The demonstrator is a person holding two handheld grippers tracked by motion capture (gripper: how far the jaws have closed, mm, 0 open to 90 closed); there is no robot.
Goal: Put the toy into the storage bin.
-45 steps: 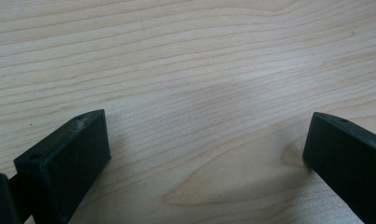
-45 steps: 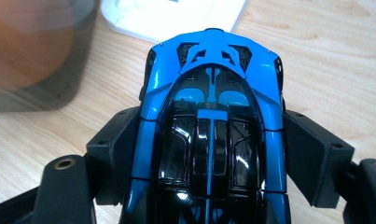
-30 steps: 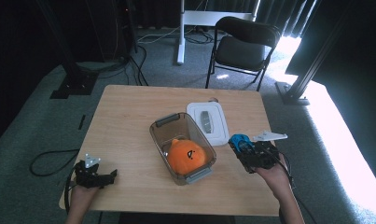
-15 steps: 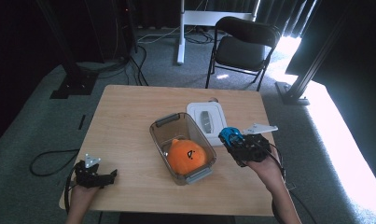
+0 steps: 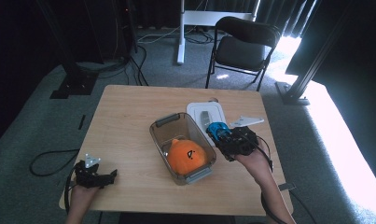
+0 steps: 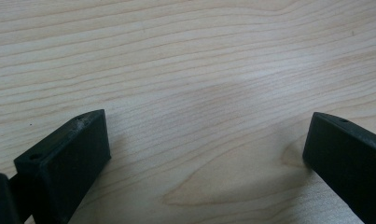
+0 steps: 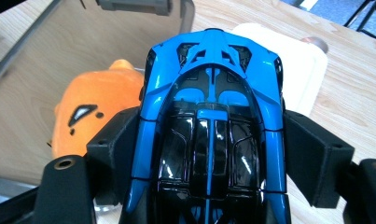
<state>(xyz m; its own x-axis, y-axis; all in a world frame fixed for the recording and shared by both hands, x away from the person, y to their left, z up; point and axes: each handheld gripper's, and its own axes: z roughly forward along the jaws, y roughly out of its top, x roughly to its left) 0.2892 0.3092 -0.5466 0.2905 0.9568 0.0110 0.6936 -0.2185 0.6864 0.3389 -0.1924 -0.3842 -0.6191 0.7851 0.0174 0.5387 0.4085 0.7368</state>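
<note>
At the bin's [image 5: 183,147] three o'clock rim, the right gripper [image 5: 221,136], clamped on the blue car [image 7: 212,116], has moved leftward; a drop beside the orange plush [image 5: 186,156] looks imminent. The left gripper [image 5: 98,176] idles agape.

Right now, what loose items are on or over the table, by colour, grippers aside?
Blue: 1, toy car in the right gripper
Orange: 1, plush toy
Clear grey: 1, bin
White: 1, lid
Total: 4
</note>
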